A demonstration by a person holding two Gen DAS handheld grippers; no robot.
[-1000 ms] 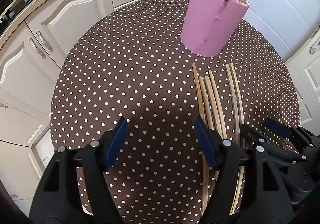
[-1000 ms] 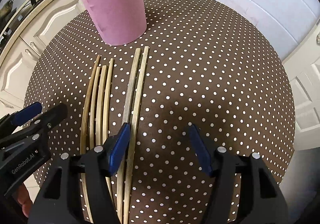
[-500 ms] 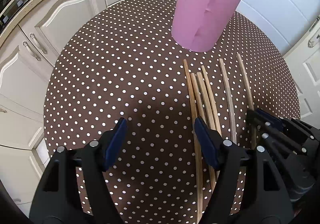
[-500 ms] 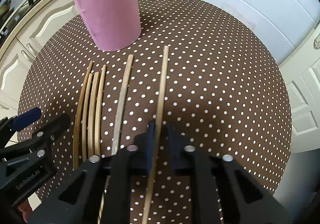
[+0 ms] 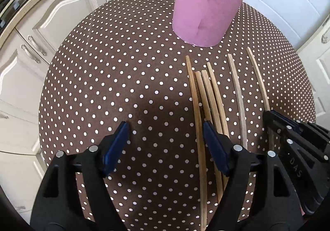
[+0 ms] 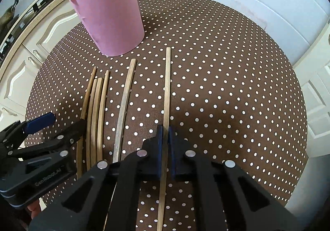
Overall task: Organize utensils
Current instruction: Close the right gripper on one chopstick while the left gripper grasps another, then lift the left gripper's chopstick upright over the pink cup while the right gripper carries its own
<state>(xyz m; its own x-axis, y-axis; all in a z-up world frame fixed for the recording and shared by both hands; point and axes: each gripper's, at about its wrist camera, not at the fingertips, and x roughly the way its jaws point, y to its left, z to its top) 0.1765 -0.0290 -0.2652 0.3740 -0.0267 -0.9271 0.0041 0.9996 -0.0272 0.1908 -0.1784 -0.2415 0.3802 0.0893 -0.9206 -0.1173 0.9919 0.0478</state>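
Black left hand-held gripper (image 6: pixel 39 127) (lettered "GenRobot.AI"); right hand-held gripper (image 5: pixel 268 115), "DAS".

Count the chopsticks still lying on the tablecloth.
6. Four lie bunched together in front of the pink cup. One lies alone beside them. One is clamped in the right tongs. Others stand in the cup, not counted.

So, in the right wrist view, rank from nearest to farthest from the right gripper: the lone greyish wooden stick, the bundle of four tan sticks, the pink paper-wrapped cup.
1. Lone greyish wooden stick: just left of the right gripper.
2. Bundle of four tan sticks: further left, by the left gripper.
3. Pink paper-wrapped cup: upright, far end of the table.
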